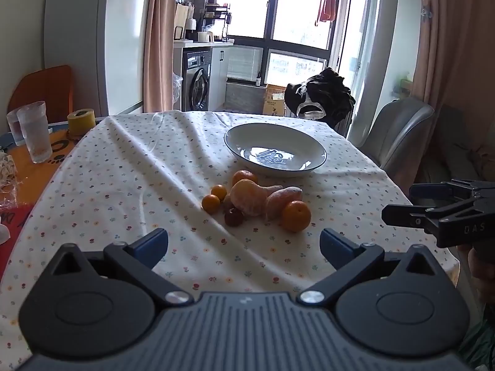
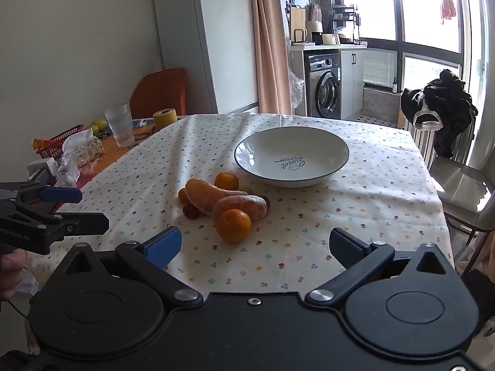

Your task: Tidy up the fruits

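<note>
Left wrist view has the left hand-held gripper point(image 1: 244, 242) gaping wide with nothing in it, hanging over the flowered cloth on the desk point(image 1: 130, 170). Going left to right in the fruit pile: two tiny oranges point(image 1: 214, 198), a dark red date-looking thing point(image 1: 233, 217), two peeled tangerine halves point(image 1: 263, 199), then a whole tangerine point(image 1: 296, 216). The bowl point(image 1: 275, 150) just behind sits empty. The right hand-held gripper point(image 2: 255, 247) is spread open and empty too. Peeled halves look soft and squishy, so probably pinch gently across the middle; the whole tangerine seems firmer but round, likely to roll.
</note>
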{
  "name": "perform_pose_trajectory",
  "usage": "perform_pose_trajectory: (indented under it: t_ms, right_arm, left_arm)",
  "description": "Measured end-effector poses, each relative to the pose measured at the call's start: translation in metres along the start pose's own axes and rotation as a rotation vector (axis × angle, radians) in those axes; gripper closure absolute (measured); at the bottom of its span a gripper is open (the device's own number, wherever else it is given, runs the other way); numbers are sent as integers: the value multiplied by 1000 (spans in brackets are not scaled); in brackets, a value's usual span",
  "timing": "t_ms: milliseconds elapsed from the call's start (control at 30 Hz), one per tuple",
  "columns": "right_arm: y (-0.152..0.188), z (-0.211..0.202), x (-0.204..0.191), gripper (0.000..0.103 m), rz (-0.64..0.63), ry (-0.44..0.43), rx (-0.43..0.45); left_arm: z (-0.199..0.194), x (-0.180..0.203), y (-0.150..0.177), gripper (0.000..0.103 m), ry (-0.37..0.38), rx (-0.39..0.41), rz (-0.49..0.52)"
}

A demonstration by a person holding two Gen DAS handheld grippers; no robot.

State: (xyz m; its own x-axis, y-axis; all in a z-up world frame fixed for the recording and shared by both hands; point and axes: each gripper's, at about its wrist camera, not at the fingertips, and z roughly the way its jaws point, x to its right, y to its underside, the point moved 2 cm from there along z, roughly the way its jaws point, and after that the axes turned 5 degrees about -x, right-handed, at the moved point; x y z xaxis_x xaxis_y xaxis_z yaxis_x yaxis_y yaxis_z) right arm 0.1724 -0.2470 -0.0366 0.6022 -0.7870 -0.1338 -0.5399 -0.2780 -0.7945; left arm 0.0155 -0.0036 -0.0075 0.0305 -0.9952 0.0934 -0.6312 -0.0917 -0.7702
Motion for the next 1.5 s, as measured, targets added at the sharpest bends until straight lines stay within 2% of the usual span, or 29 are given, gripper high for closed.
perform_pose_trajectory:
  t_ms: [1500]
  right_arm:
    - [-2, -2, 2, 0, 4, 0, 11]
  left_arm:
    - [-7, -4, -4, 0, -10, 20, -16]
